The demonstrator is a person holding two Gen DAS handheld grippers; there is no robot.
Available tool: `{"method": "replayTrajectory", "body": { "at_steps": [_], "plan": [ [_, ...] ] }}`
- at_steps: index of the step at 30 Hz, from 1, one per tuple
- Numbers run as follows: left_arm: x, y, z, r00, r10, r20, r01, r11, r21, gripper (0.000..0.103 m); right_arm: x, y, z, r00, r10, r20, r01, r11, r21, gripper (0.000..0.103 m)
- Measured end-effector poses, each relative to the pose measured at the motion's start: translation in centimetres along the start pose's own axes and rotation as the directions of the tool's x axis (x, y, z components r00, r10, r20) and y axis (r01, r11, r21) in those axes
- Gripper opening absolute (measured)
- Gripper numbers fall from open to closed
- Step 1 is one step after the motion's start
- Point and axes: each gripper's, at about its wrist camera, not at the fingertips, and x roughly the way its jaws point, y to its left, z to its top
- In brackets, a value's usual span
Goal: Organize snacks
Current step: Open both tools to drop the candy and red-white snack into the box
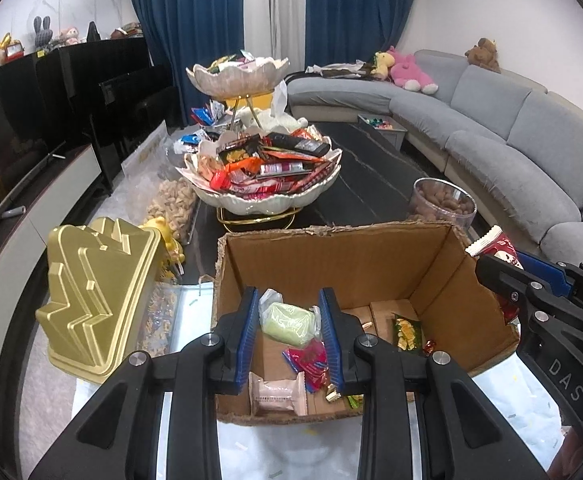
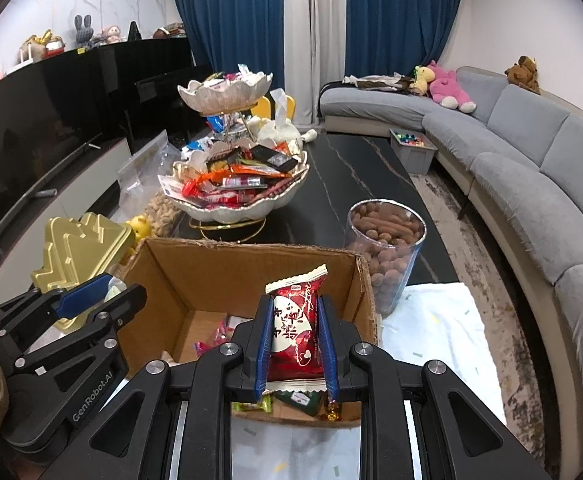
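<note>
While both grippers hang over the box [image 1: 371,264], left gripper [image 1: 289,334] jaws pinch a soft green pack [image 1: 289,322] and right gripper [image 2: 295,340] jaws clamp a light, crushable red pack [image 2: 294,332] mid-body, bowl [image 2: 231,210] at 12 o'clock.

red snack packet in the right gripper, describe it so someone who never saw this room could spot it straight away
Start at the open brown cardboard box at the near end of the dark marble coffee table. Just above its right side, the right gripper clamps a glossy red pillow-shaped snack packet upright. Unlike the loose wrappers in the box, it is held aloft, with white lettering and a crimped white top edge.
</note>
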Motion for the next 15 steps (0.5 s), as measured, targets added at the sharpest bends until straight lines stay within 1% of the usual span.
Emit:
{"method": "replayTrajectory", "body": {
  "at_steps": [8,15],
  "plan": [
    [1.9,0.3,-0.3,1.000,0.002,-0.027,-0.003,1.000,-0.005,0.030,2.4,-0.2,-0.3,0.999,0.005,-0.047,-0.005,1.000,0.001,0.023],
    [2.9,0.5,-0.6,0.998,0.000,-0.055,0.000,1.000,-0.005,0.032,2.9,0.0,-0.7,0.998,0.010,-0.062,-0.011,1.000,-0.002,0.024]
  ]
}}
